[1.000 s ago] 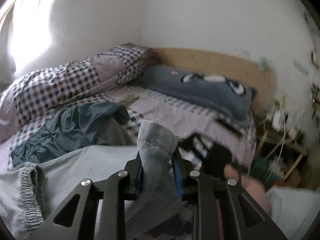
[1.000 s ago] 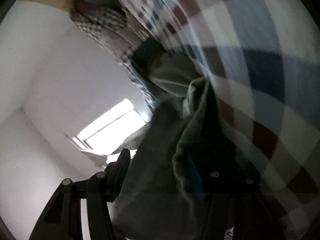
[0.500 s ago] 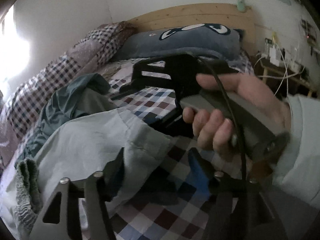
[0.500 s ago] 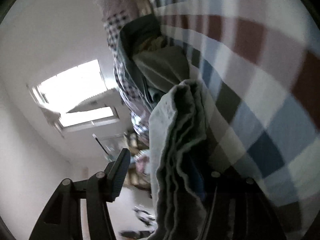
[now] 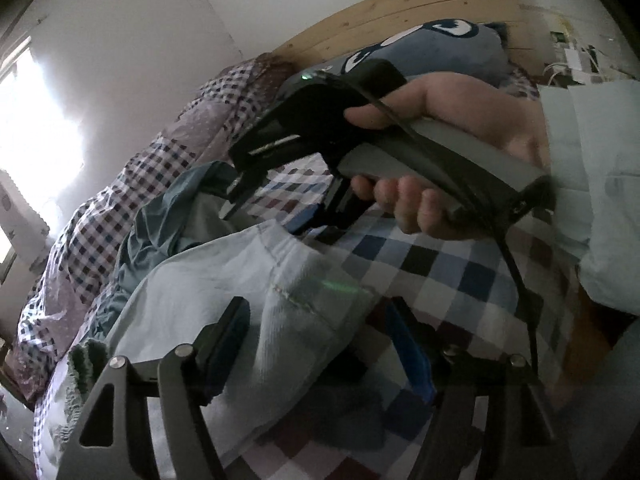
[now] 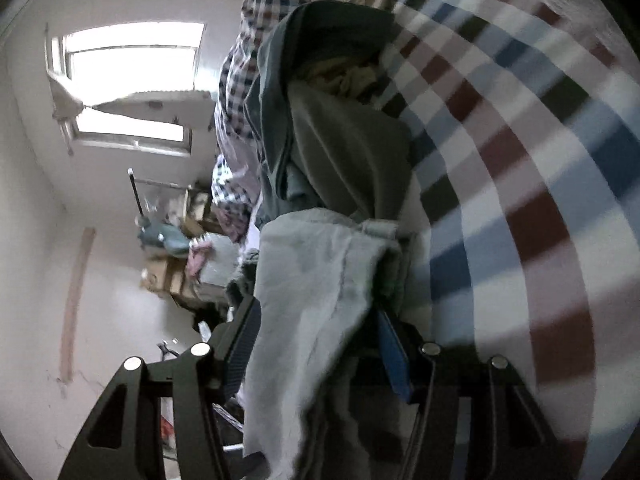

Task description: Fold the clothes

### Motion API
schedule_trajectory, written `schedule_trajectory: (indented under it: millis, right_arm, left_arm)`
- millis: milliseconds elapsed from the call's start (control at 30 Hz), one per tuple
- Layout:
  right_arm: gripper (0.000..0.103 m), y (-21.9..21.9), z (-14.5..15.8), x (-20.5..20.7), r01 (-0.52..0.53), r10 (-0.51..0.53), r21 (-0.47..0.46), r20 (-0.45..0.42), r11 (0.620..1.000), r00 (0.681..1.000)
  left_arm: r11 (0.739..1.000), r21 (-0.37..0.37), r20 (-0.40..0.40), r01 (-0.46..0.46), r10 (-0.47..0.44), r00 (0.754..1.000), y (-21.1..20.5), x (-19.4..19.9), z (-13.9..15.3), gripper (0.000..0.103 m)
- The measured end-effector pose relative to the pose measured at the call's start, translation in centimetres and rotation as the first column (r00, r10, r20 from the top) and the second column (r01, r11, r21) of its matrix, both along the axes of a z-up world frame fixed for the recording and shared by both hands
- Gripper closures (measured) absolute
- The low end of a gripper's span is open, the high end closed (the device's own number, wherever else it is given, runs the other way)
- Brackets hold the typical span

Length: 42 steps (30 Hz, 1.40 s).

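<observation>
The pale green pants (image 5: pixel 224 292) lie on the bed (image 5: pixel 460 280), on its checked sheet. Their long side runs from the cuff end, right in front of the left gripper (image 5: pixel 320 344), away to the left, where the stretchy waistband (image 5: pixel 86 364) bunches up at the edge of the left camera's view.

The left gripper has just been opening. Its jaws now stand wide apart, with the cuff lying loose between them and touching neither pad. So it has let go, and the cuff rests on the bed.

The right gripper (image 6: pixel 316 344) is tipped on its side, close to the sheet. A thick fold of the same pants hangs between its jaws. The cloth fills the gap and seems to be pinched, though the pad against it is partly hidden.

In the left camera's view, a hand (image 5: pixel 440 160) holds that right gripper just past the cuff, very near.

A dark blue-green garment (image 5: pixel 160 216) sits in a heap just behind the pants.

I think the right gripper, with its hold on the cloth, is the one to lay the fold down next. The left one is free to press flat.
</observation>
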State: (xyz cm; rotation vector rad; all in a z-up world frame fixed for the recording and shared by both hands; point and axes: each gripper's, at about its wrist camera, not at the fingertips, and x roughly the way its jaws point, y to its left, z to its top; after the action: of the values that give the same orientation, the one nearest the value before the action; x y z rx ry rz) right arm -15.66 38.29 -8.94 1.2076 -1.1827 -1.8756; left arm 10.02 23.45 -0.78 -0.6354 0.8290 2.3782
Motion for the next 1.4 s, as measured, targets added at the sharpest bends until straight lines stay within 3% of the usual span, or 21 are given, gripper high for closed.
schedule_trajectory:
  millis: [167, 233, 367, 433, 467, 633, 733, 767, 833, 900, 1000, 1167, 1300, 1400]
  right_arm:
    - [0.049, -0.4, -0.1, -2.2, -0.032, 0.032, 0.064, -0.001, 0.997, 0.999]
    - [0.065, -0.5, -0.3, -2.5, -0.03, 0.029, 0.102, 0.015, 0.994, 0.999]
    - [0.082, -0.1, 0.0, -2.1, -0.03, 0.027, 0.162, 0.02, 0.986, 0.999]
    - [0.082, -0.2, 0.4, -1.7, -0.024, 0.023, 0.211, 0.005, 0.977, 1.0]
    - [0.081, -0.2, 0.7, -1.6, -0.02, 0.021, 0.229, -0.003, 0.973, 1.0]
    - [0.076, 0.2, 1.1, -1.1, -0.008, 0.013, 0.26, -0.016, 0.966, 1.0]
    - [0.06, 1.0, 0.7, -0.6, 0.005, -0.003, 0.261, -0.009, 0.965, 1.0]
    - [0.06, 1.4, 0.7, -0.3, 0.008, -0.005, 0.259, -0.01, 0.966, 1.0]
    - [0.046, 2.6, 1.0, 0.6, 0.029, -0.025, 0.237, -0.021, 0.971, 0.999]
    - [0.038, 3.8, 1.5, 1.4, 0.054, -0.048, 0.209, -0.031, 0.976, 0.998]
    - [0.029, 5.7, 1.9, 2.6, 0.106, -0.103, 0.13, -0.03, 0.986, 0.994]
    - [0.027, 6.0, 1.1, 4.3, 0.122, -0.12, -0.116, 0.023, 0.986, 0.992]
    - [0.027, 3.3, -0.5, 5.1, 0.116, -0.083, -0.286, 0.126, 0.951, 0.989]
    - [0.027, 1.5, -1.9, 5.8, 0.175, -0.114, -0.356, 0.186, 0.918, 0.976]
  left_arm:
    - [1.0, -0.013, 0.004, -0.012, 0.012, 1.0, 0.6, -0.5, -0.8, 0.029]
    - [1.0, -0.016, 0.004, -0.014, 0.014, 1.0, 0.8, -0.6, -1.0, 0.029]
    - [0.999, -0.043, 0.002, -0.032, 0.032, 0.999, 1.4, -0.7, -1.6, 0.03]
    - [0.998, -0.056, 0.004, -0.042, 0.043, 0.999, 1.8, -0.9, -1.7, 0.044]
    - [0.997, -0.063, 0.004, -0.041, 0.041, 0.999, 2.0, -0.9, -1.7, 0.058]
    - [0.998, -0.067, -0.003, -0.019, 0.019, 1.0, 1.5, -1.1, -0.8, 0.074]
    - [0.998, 0.05, 0.055, -0.025, 0.022, 0.998, -0.2, -2.1, 1.6, 0.078]
    - [0.994, 0.108, 0.091, -0.035, 0.026, 0.996, -1.0, -2.7, 2.6, 0.079]
    - [0.969, 0.235, 0.175, -0.07, 0.029, 0.984, -2.9, -4.1, 4.7, 0.079]
    - [0.928, 0.354, 0.257, -0.116, 0.023, 0.966, -5.1, -5.8, 6.8, 0.08]
    - [0.872, 0.459, 0.326, -0.172, 0.015, 0.945, -7.8, -8.0, 9.1, 0.08]
    - [0.825, 0.527, 0.358, -0.203, 0.001, 0.934, -10.3, -9.9, 11.1, 0.08]
    - [0.822, 0.534, 0.358, -0.198, -0.007, 0.934, -10.5, -10.4, 11.5, 0.08]
    - [0.808, 0.552, 0.364, -0.203, -0.015, 0.931, -10.7, -10.3, 11.9, 0.08]
